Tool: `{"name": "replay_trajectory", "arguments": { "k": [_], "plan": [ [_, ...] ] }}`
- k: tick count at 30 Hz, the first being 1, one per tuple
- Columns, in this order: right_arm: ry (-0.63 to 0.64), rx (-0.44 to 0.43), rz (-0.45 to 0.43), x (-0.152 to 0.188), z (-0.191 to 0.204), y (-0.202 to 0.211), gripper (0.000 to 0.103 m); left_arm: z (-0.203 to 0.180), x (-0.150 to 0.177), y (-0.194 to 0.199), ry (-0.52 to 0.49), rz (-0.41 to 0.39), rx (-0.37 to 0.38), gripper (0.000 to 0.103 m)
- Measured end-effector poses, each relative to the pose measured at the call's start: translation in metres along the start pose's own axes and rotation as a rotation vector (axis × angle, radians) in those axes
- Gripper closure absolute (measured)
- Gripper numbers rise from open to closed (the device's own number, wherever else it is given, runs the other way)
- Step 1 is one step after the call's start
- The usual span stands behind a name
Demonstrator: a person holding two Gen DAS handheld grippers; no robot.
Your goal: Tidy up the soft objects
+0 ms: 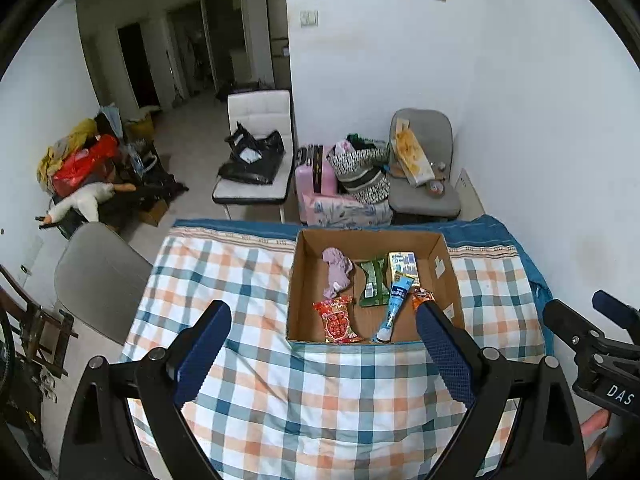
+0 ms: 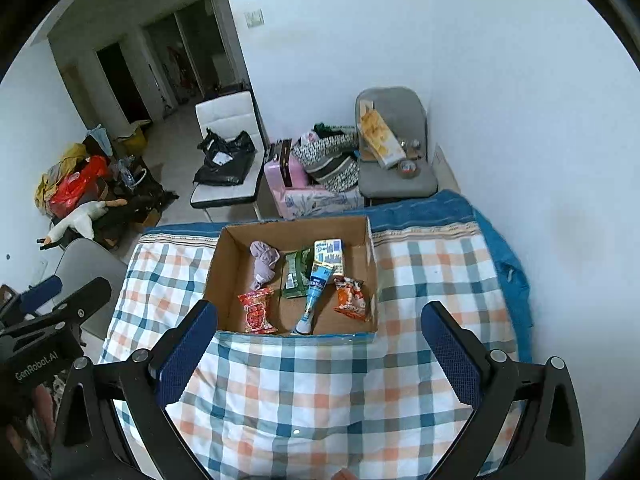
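An open cardboard box [image 1: 308,284] [image 2: 218,276] stands on the checked bedcover [image 1: 248,280] [image 2: 432,280]. Inside lie a lilac cloth [image 1: 337,271] [image 2: 263,262], a red snack packet [image 1: 337,320] [image 2: 256,310], a green packet [image 1: 371,278] [image 2: 295,274], a blue tube [image 1: 394,306] [image 2: 314,296], a small carton [image 1: 404,266] [image 2: 330,254] and an orange packet [image 1: 420,294] [image 2: 352,298]. My left gripper [image 1: 322,316] is open and empty, held above the bedcover in front of the box. My right gripper [image 2: 320,318] is open and empty, beside it on the right.
Beyond the bed stand a white chair [image 1: 256,140] with a black bag, a pink suitcase [image 1: 316,170], patterned bags and a grey chair [image 1: 424,160] against the wall. A grey chair [image 1: 100,276] is left of the bed. Clutter lies on the floor at left [image 1: 88,168].
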State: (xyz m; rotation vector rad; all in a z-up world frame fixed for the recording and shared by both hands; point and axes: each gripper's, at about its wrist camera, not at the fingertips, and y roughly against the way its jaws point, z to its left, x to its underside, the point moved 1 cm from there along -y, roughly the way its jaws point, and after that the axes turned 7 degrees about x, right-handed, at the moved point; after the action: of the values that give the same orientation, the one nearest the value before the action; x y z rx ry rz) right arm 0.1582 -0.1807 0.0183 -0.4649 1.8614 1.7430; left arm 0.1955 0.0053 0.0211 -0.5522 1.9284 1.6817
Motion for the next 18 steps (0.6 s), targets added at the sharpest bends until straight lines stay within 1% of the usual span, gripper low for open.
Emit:
{"name": "replay_trajectory", "arguments": {
  "k": [2,5,8,11,18],
  "plan": [
    [0.008,0.002,-0.014,0.002,0.000,0.013,0.000,-0.001,0.001,0.012,-0.006,-0.011,-0.009,0.008],
    [0.021,0.009,-0.031,0.006,0.002,0.031,0.000,-0.001,0.005,0.030,0.004,-0.037,-0.003,0.008],
    [0.020,0.010,-0.039,0.008,0.002,0.043,0.000,-0.002,0.008,0.040,0.002,-0.052,-0.004,0.008],
    [0.017,0.023,-0.057,0.011,0.000,0.056,0.000,-0.004,0.011,0.044,-0.002,-0.054,-0.007,0.008],
    [0.021,0.057,-0.075,0.013,-0.001,0.064,0.000,-0.004,0.017,0.044,0.016,-0.041,-0.008,0.008]
  ]
}}
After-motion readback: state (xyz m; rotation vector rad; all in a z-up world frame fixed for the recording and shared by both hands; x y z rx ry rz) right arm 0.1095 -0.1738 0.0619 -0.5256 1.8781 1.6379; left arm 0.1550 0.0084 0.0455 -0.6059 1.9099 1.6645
